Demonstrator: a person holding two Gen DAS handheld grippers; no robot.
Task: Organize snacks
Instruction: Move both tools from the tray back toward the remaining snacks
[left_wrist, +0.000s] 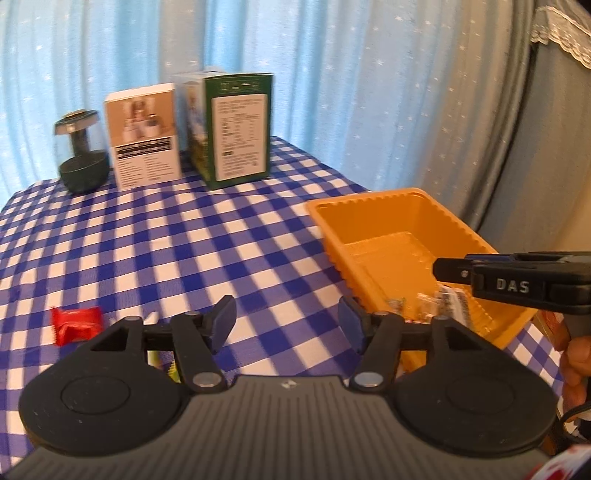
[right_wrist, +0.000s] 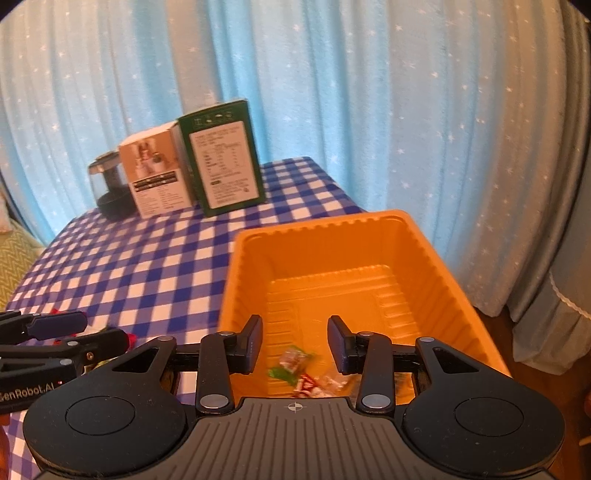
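Both grippers are open and empty: right gripper (right_wrist: 294, 343) over the tray (right_wrist: 369, 221), left gripper (left_wrist: 287, 325) above the table (left_wrist: 184, 240).

boxes (left_wrist: 192, 133): 2 | orange tray (right_wrist: 369, 225): 1 | red snack (left_wrist: 75, 323): 1

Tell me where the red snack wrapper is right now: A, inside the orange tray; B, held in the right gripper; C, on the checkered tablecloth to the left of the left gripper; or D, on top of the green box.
C: the red snack wrapper lies on the checkered tablecloth, left of the open, empty left gripper.
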